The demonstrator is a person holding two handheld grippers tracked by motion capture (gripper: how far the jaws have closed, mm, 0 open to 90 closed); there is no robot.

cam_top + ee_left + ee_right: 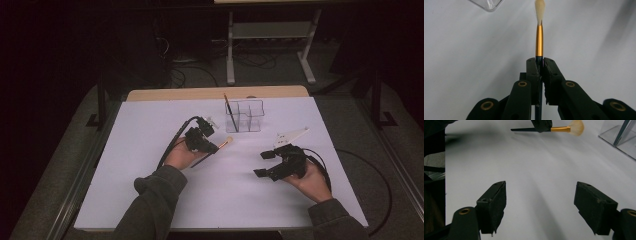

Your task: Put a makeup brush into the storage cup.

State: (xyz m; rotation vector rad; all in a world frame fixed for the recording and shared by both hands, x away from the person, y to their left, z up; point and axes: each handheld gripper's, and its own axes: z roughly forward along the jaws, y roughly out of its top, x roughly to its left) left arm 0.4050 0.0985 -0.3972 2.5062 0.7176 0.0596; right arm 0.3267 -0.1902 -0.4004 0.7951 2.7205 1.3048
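While no writing or brand can be read on anything, the left gripper (207, 142), left of centre in the high view, has its jaws pinched on the dark handle of a brush (214, 149) with a gold collar and pale bristles pointing toward the clear holder (248, 116) at upper centre, where another brush (230, 112) leans. Seen from the left gripper view, the held brush (539, 42) rises straight above the white table (474, 50). Lower right, the right gripper (267, 164) has its jaws spread wide, with nothing between them
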